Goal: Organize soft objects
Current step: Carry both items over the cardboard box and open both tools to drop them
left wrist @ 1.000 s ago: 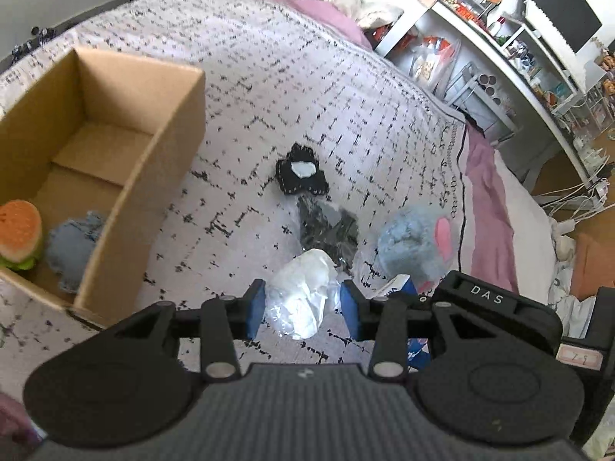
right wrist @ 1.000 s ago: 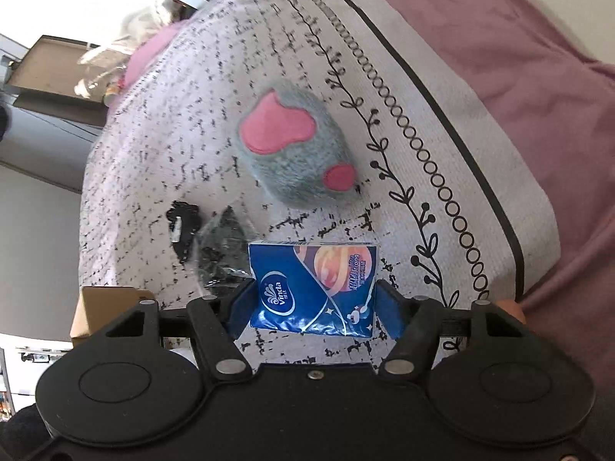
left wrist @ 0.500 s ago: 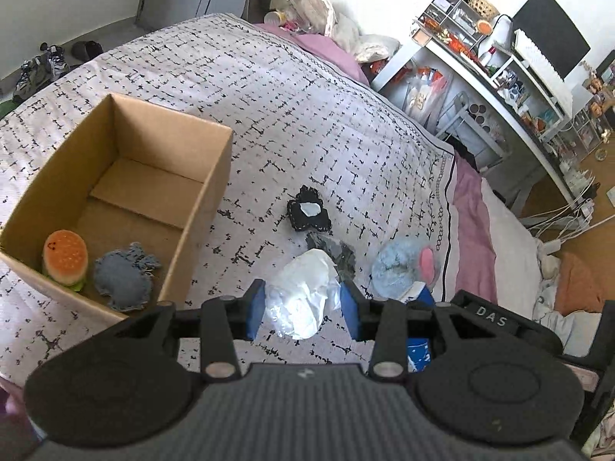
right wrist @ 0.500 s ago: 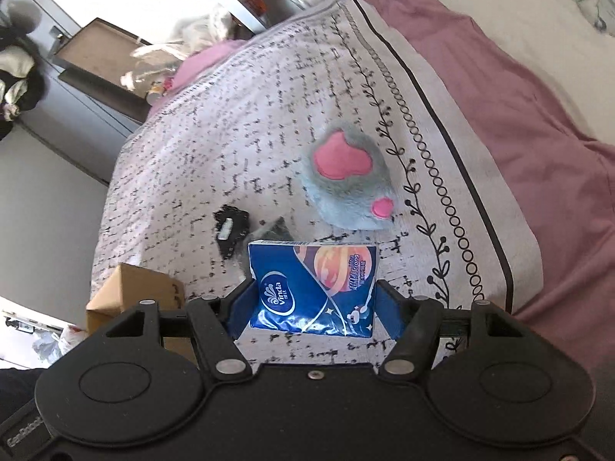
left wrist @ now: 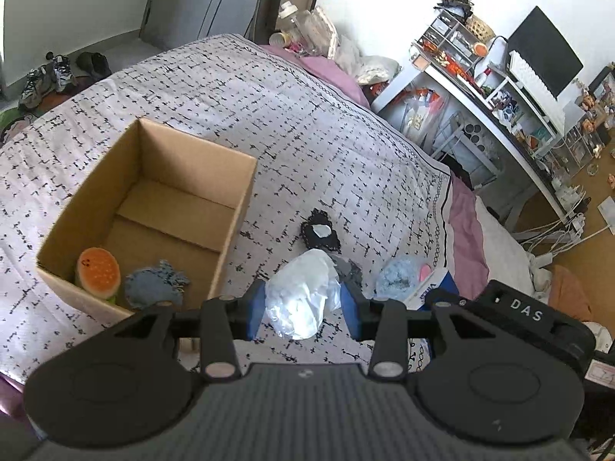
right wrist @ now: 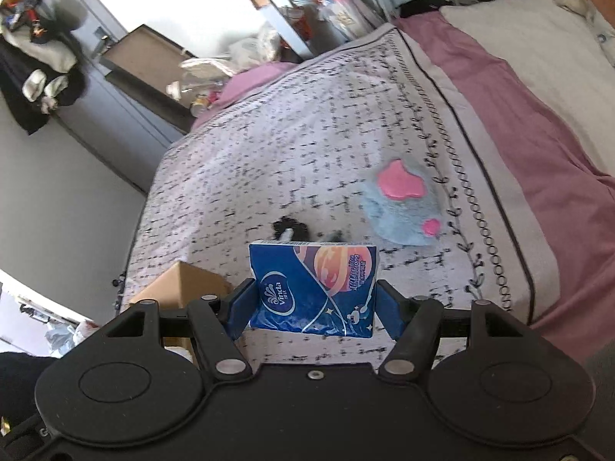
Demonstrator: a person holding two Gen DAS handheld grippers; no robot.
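Both grippers had risen well above the patterned grey-white bedspread over the last second, so the bed and room showed far more widely, and each load had come up with its gripper.

By size, the open brown cardboard box sat on the bedspread to the left of the left gripper and a little ahead of it, its long axis running away from the camera. An orange round plush toy and a frayed blue-grey fabric toy already lay in its near end; the far end was bare. A fluffy pale-blue plush with pink patches rested on the bedspread ahead of the right gripper. A small black fabric piece with a white centre lay beyond the left gripper's fingers.

The left fingers were clenched on a crumpled white plastic-wrapped soft bundle, held in the air. The right fingers clamped a blue tissue pack by its two short sides, also off the bed.

Judging by this, the box lay nearer the left gripper, so the bundle likely needed a short carry leftward over the near wall; the tissue pack had farther to travel.
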